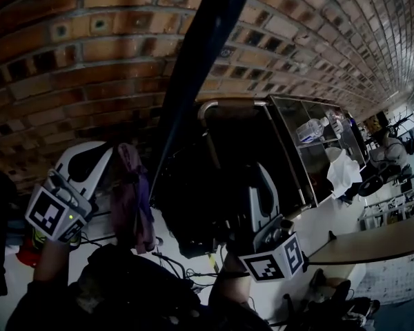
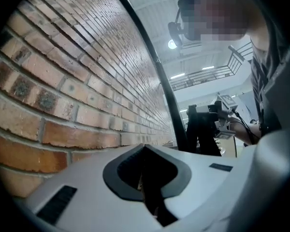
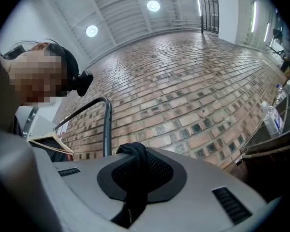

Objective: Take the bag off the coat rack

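Observation:
The black bag [image 1: 193, 212] hangs in front of the brick wall, beside the coat rack's dark pole [image 1: 200, 54]. My right gripper [image 1: 263, 178] points upward at the bag's right side. In the right gripper view the gripper [image 3: 141, 154] is shut on the bag's black strap [image 3: 134, 154], which bunches over the fingertips. The rack's curved metal arm [image 3: 107, 124] rises just behind. My left gripper [image 1: 100, 154] is raised to the left of the bag, apart from it. Its jaws [image 2: 146, 148] are shut, and I see nothing clearly between them. The left gripper view also shows the pole [image 2: 166, 95] and the bag [image 2: 205, 137].
A purple garment [image 1: 132, 198] hangs between the left gripper and the bag. A wooden hanger [image 3: 50, 145] hangs on the rack. A metal shelf unit [image 1: 297, 150] holding a water bottle [image 1: 309, 129] stands to the right. A table [image 1: 372, 243] and floor cables [image 1: 186, 267] lie below.

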The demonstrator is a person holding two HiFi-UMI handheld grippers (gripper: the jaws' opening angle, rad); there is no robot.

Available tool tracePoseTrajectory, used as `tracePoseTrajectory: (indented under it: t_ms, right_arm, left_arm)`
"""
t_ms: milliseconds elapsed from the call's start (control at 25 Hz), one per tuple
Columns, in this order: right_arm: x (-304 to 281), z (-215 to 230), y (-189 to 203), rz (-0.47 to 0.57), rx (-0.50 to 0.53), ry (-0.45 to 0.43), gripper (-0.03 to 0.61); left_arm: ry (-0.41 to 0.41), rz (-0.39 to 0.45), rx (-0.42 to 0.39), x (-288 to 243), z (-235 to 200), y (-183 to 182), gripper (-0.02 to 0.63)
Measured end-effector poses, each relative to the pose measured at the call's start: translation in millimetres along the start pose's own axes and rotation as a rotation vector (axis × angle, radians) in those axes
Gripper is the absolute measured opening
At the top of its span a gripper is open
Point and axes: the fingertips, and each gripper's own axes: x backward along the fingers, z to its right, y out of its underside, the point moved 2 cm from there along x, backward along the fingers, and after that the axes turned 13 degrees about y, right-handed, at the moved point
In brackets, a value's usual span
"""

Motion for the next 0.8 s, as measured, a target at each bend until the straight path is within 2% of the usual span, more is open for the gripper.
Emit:
tracePoseTrajectory:
  t_ms: [360, 560, 800]
  right_arm:
    - [73.1, 2.8, 5.0, -0.049, -0.037, 0.009, 0.023]
    - [123.0, -12.7, 5.6, -0.076, 0.004, -0.027, 0.023]
    - [180.2, -15.9, -4.8, -0.062, -0.046, -0.040, 0.023]
  left_arm:
    - [-0.020, -0.025, 0.004, 22.7, 60.4, -1.4, 0.014]
    - [-0.020, -0.025, 0.004, 37.3, 112.3, -9.2, 0.014]
    - [-0.036, -0.040, 0.006, 58.6, 172.6, -16.3, 0.014]
